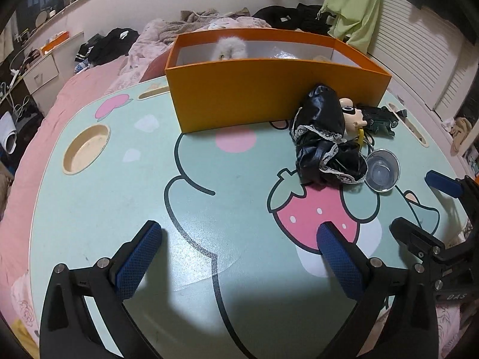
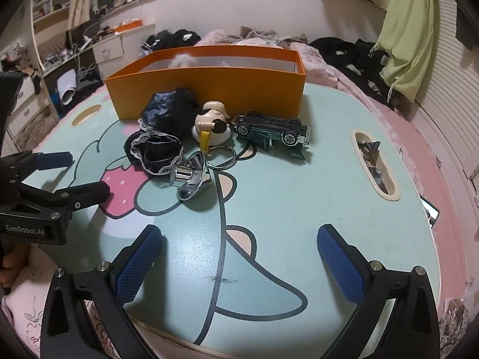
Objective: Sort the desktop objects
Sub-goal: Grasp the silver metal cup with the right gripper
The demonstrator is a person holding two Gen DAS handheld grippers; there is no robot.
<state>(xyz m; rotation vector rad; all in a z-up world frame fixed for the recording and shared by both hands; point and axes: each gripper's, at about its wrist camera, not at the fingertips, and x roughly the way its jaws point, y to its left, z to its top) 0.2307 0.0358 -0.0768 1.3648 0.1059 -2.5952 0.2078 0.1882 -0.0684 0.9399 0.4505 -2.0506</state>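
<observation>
An orange box stands at the back of the cartoon-printed lap table, with a fluffy white toy inside. In front of it lie a black lace-trimmed cloth, a dog-figure keychain, an overturned green toy car and a shiny metal cup. My left gripper is open over bare table, left of the pile. My right gripper is open too, empty, nearer than the pile.
A round cup recess is sunk into the table's left side. A long slot on the right holds crumpled wrappers. The table sits on a pink bed strewn with dark clothes; a green garment hangs at the right.
</observation>
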